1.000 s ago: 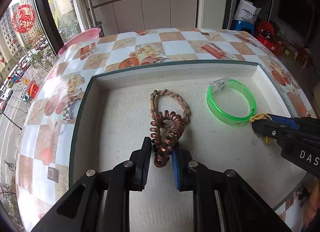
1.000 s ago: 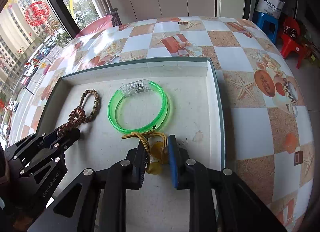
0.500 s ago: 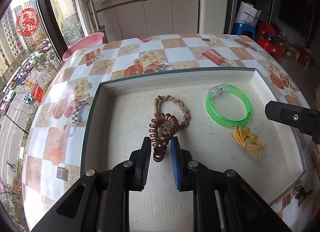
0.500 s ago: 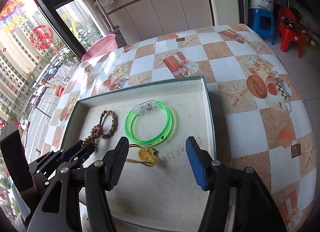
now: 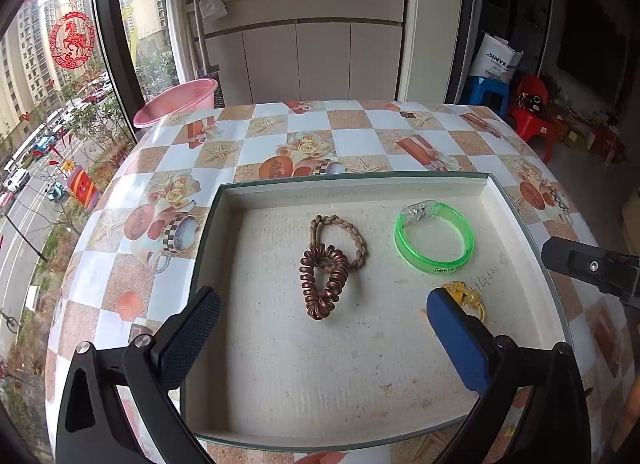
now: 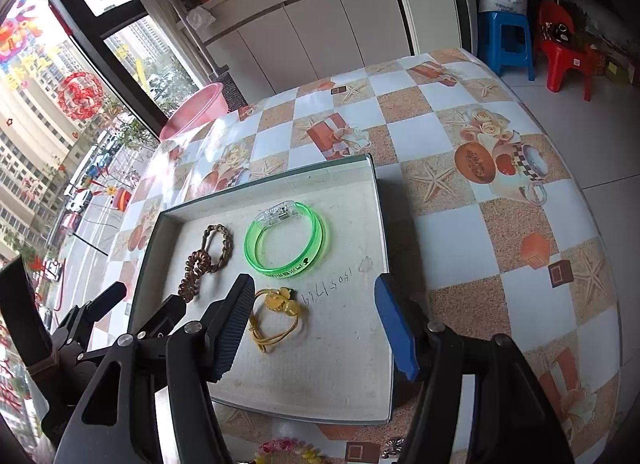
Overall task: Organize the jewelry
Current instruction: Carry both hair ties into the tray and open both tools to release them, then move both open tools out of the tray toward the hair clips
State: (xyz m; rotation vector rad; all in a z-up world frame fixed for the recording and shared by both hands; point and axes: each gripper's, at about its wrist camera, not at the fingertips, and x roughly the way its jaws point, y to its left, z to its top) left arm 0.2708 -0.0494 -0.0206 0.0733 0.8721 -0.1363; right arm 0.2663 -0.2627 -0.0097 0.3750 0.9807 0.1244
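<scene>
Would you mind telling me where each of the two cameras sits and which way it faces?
Left wrist: on the left gripper, looking forward and down into the tray; its own open fingers frame the copper coil band, and the right gripper enters at the right edge.
Right wrist: on the right gripper, angled down over the yellow hair tie; the left gripper shows at lower left.
Shared: tray, coil band, green bracelet, hair tie, checkered table.

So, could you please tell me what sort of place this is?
Probably a lived-in high-rise flat: patterned oilcloth table, built-in cabinets, plastic stools, and tower blocks outside the window.
</scene>
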